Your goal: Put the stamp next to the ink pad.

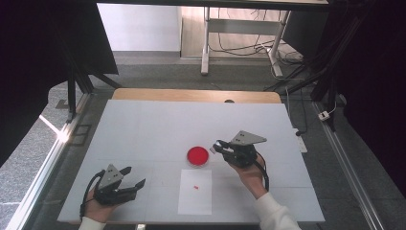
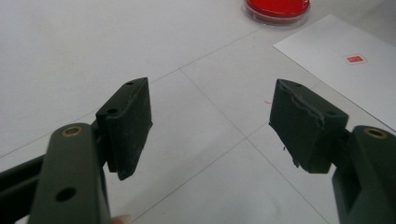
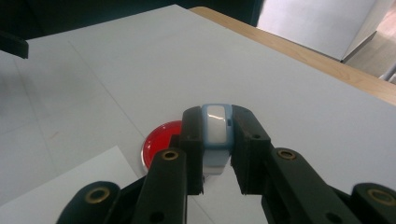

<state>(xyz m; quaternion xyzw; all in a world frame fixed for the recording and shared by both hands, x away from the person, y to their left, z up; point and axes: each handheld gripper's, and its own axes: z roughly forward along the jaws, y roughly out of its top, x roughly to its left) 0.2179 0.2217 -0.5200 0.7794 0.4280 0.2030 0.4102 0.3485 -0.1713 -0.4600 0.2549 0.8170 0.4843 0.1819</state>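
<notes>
A shallow round dish with a red inside (image 1: 197, 155) sits near the middle of the white table. Just to its right my right gripper (image 1: 216, 146) is shut on a small light-blue piece with a white face (image 3: 216, 135), held upright between the pads just off the dish (image 3: 158, 142). My left gripper (image 1: 135, 178) rests low at the front left, open, with nothing between its pads (image 2: 126, 123). From there the dish (image 2: 278, 9) lies far ahead. A white paper sheet (image 1: 195, 191) with a small red square (image 1: 196, 186) lies in front of the dish.
The white table top (image 1: 153, 129) has a wooden edge (image 1: 191, 94) at the back. Dark frame posts stand at both sides, and cables run on the floor behind. The paper sheet (image 2: 336, 79) lies to the right of the left jaws.
</notes>
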